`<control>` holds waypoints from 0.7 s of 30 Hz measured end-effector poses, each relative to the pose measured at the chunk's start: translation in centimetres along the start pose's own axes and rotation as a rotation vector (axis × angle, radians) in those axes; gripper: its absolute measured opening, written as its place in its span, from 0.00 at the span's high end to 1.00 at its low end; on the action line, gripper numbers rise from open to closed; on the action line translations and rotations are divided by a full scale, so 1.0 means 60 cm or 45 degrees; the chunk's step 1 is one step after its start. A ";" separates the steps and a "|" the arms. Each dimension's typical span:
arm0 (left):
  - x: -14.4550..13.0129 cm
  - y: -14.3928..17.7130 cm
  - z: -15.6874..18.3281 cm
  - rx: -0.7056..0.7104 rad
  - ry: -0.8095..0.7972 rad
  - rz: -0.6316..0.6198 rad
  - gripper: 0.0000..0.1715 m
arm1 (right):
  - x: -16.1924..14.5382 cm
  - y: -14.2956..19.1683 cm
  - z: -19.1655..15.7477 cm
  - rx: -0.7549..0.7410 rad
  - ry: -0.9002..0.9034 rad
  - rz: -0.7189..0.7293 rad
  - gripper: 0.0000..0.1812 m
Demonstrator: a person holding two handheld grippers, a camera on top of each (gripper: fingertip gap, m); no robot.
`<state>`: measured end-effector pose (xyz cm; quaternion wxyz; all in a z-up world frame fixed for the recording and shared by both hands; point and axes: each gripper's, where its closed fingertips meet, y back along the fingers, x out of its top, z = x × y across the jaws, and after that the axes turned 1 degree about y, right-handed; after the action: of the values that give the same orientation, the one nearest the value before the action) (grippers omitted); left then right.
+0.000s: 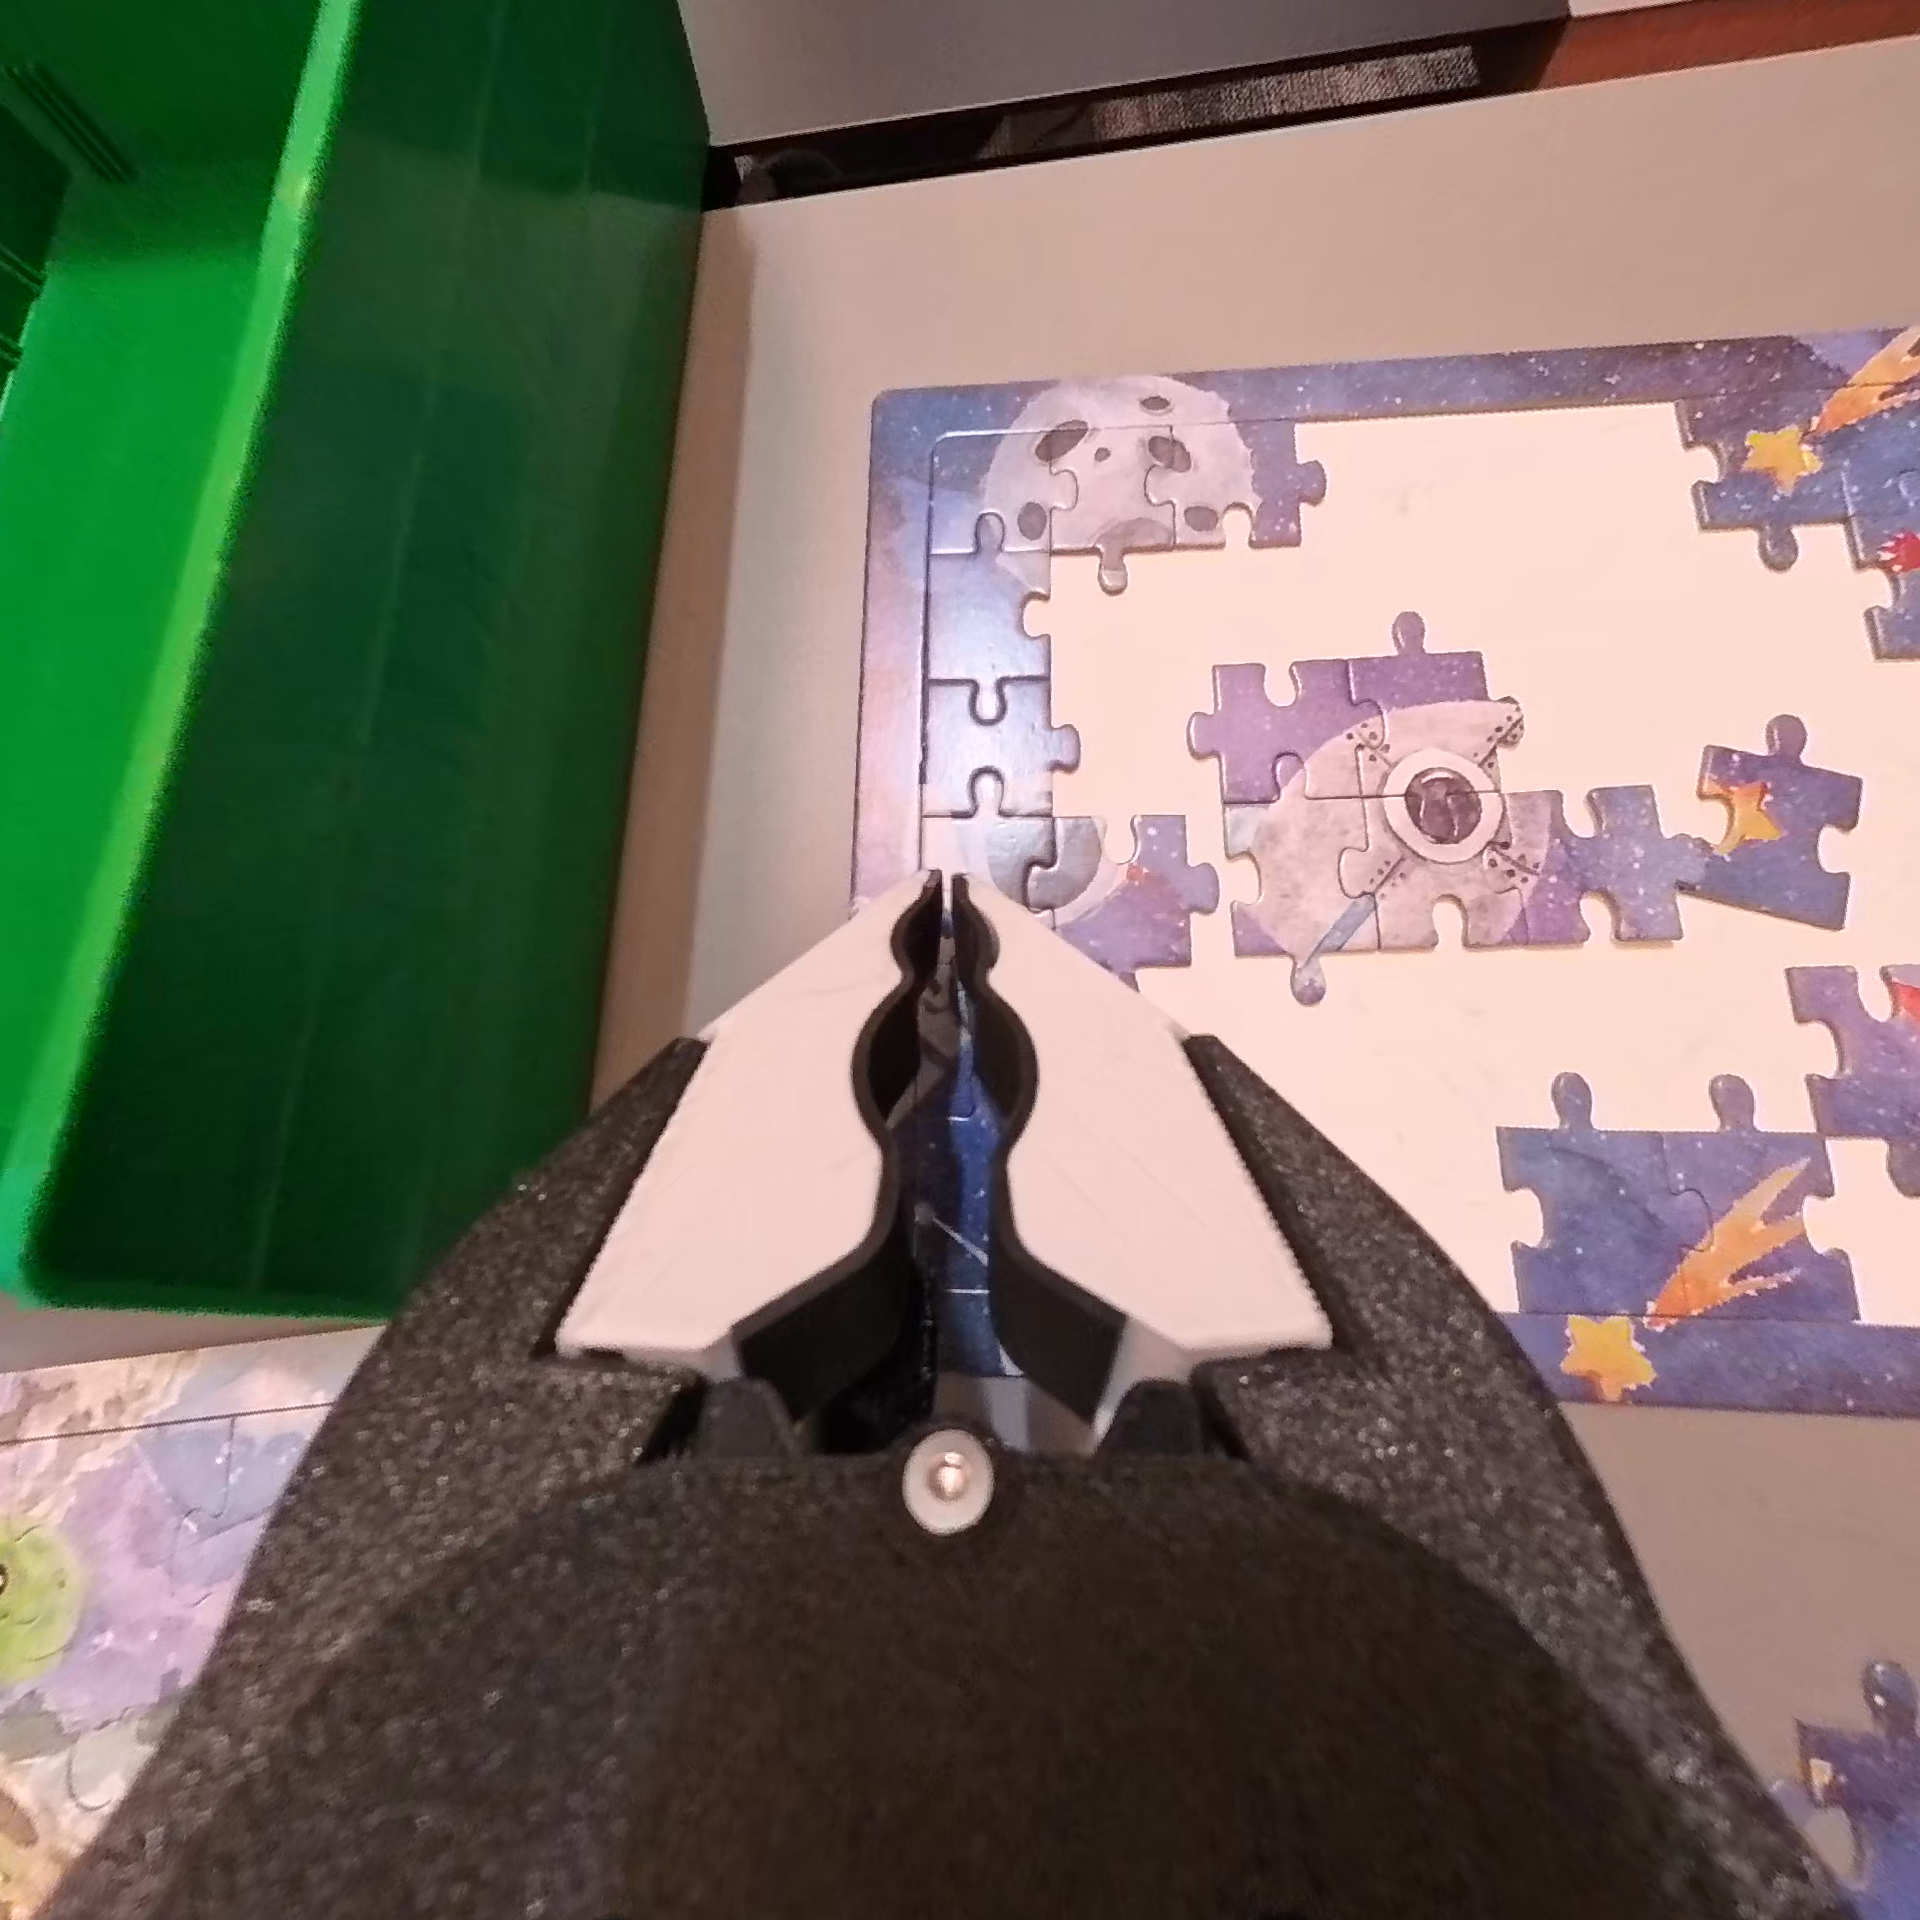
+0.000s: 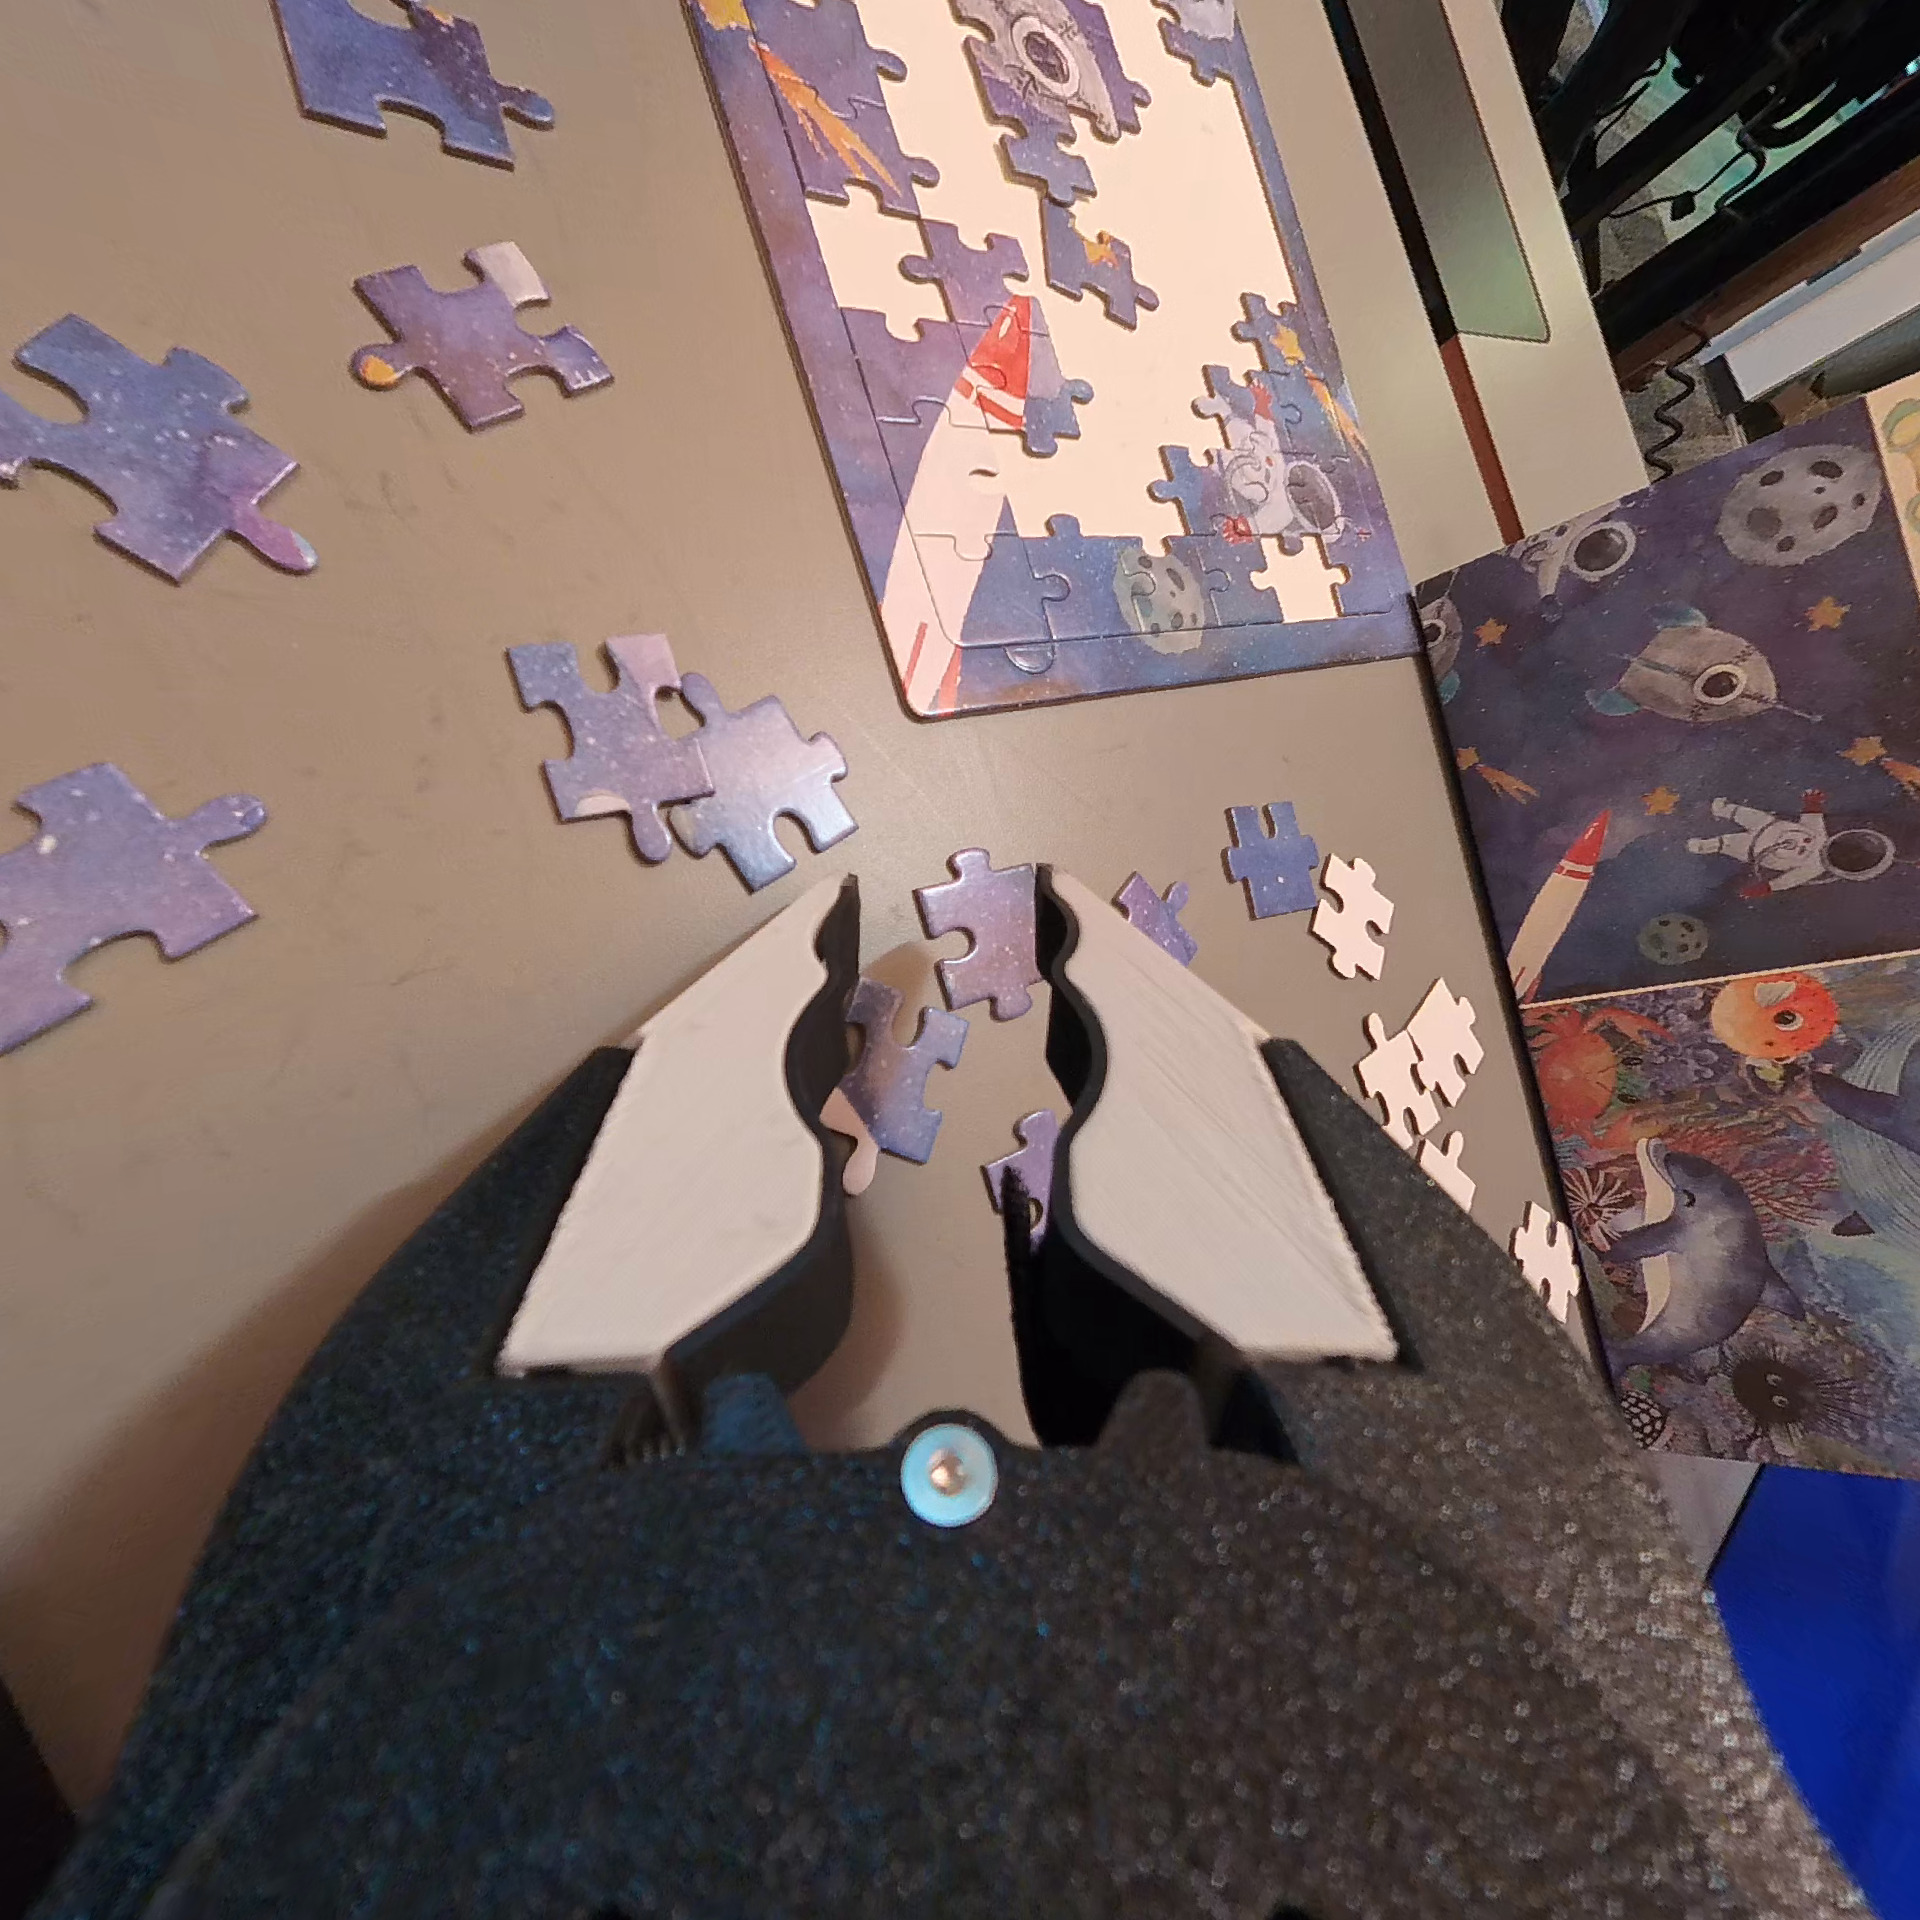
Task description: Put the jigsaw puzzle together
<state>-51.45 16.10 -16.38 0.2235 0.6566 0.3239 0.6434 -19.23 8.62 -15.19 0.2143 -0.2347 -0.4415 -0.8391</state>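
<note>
Left wrist view: the left gripper (image 1: 943, 881) had its jaws pressed together, empty, at the near left corner of the puzzle tray (image 1: 894, 623), beside a green bin (image 1: 364, 623). Right wrist view: the right gripper (image 2: 948, 902) was spread wide over loose pieces (image 2: 982, 935) on the table (image 2: 416, 987), the tray ahead.

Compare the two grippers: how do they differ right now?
The left gripper is shut, its tips at the puzzle board's corner; the right gripper is open. The left hangs over the board; the right hangs over loose pieces on the table. Both have grey fingers.
</note>
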 end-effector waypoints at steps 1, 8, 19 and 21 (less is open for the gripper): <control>0.000 0.000 0.000 0.000 -0.001 -0.001 0.99 | 0.000 0.000 0.000 0.000 0.000 0.001 0.81; -0.002 -0.001 0.003 -0.008 -0.001 -0.005 0.99 | -0.001 0.000 -0.001 -0.001 0.005 -0.002 0.81; 0.005 0.001 0.026 -0.098 -0.039 0.022 0.99 | -0.002 -0.001 -0.001 -0.002 0.007 -0.006 0.81; 0.016 0.007 0.056 -0.193 -0.072 0.073 0.99 | -0.001 0.000 -0.001 -0.001 0.007 -0.003 0.81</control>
<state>-48.09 16.94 -15.65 0.2630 0.6648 0.2488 0.6534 -19.21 8.56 -15.23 0.2143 -0.2321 -0.4409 -0.8401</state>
